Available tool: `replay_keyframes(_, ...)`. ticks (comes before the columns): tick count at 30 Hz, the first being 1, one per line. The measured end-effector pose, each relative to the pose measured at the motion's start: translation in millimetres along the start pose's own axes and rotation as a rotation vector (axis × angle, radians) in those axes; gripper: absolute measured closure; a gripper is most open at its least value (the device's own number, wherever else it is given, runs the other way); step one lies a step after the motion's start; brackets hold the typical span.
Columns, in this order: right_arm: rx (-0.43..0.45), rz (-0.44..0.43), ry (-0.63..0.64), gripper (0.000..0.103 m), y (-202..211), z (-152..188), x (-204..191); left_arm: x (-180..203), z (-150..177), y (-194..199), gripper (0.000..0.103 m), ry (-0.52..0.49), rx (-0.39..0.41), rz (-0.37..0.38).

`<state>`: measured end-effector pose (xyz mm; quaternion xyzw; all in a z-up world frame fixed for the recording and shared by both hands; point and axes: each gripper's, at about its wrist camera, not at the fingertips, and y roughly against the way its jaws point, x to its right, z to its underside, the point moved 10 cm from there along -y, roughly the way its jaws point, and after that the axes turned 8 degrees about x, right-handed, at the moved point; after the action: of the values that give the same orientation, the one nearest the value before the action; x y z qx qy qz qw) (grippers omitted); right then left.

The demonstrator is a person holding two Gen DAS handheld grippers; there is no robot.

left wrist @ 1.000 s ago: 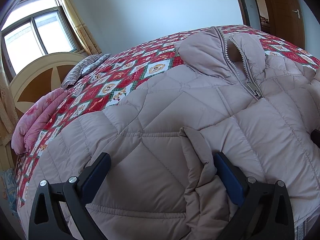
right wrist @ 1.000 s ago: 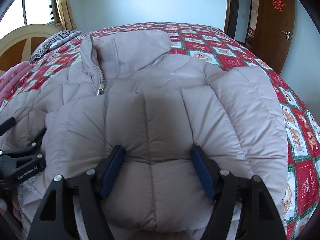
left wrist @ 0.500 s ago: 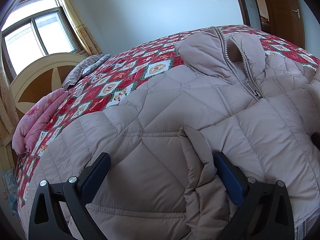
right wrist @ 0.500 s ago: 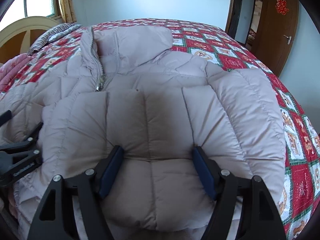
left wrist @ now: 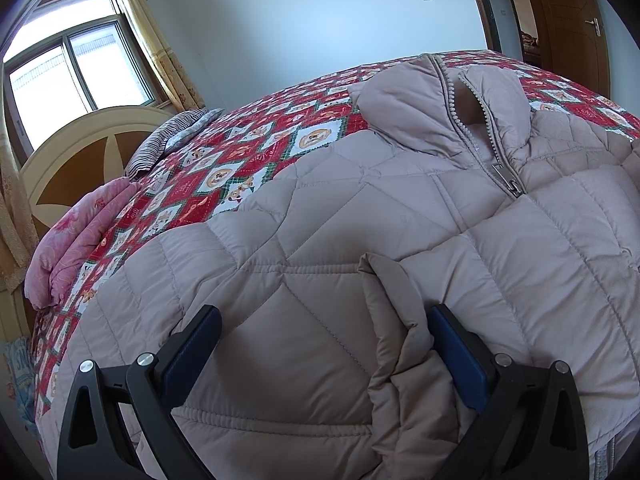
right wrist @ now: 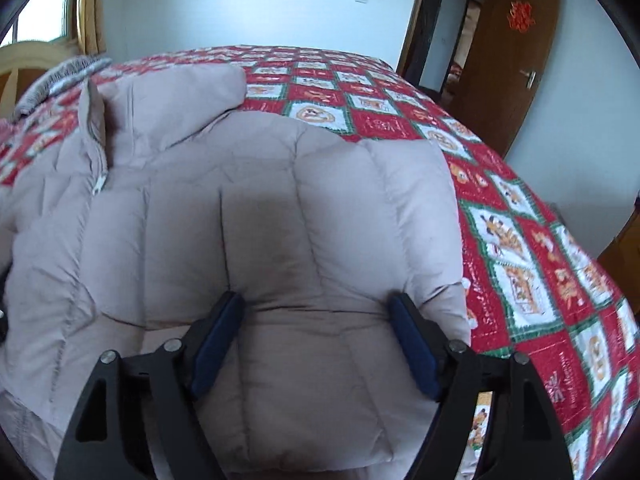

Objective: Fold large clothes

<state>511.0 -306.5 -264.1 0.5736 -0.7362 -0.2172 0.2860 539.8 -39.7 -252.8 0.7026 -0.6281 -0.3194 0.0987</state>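
Observation:
A pale beige quilted puffer jacket (left wrist: 340, 216) lies face up on the bed, its zipper (left wrist: 506, 178) partly undone below the collar. My left gripper (left wrist: 326, 332) hovers low over the jacket's front, open, with a folded-in sleeve cuff (left wrist: 394, 320) lying against the inside of its right finger. In the right wrist view the other sleeve is folded across the jacket (right wrist: 260, 200). My right gripper (right wrist: 316, 316) has that puffy sleeve (right wrist: 320, 360) between its pads; the jaws are opening, and the pads still dent the padding.
The red patchwork quilt (right wrist: 520, 240) covers the whole bed. A pink folded blanket (left wrist: 80, 232) and a striped pillow (left wrist: 172, 140) lie by the headboard (left wrist: 80, 152) under the window. A brown door (right wrist: 508, 60) stands open at the far right.
The right wrist view has swung to the right, with more quilt and door in sight and the left gripper out of it. The left gripper has not moved.

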Motion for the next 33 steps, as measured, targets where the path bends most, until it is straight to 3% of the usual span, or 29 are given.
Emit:
replay_keyframes(16,0.012,0.043,0.037,0.021,0,2,1,2,2,-4,0.001,0.015,-0.033,0.035)
replay_keyframes(22,0.018,0.052,0.04,0.021,2,3,1,-5,-3,6,0.001,-0.027,-0.036,0.047)
replay_keyframes(28,0.026,0.052,0.035,0.02,3,3,1,-84,-2,57,0.001,0.008,0.045,-0.005)
replay_keyframes(33,0.035,0.049,0.034,0.02,5,3,1,-203,47,78,0.001,0.036,0.031,-0.214)
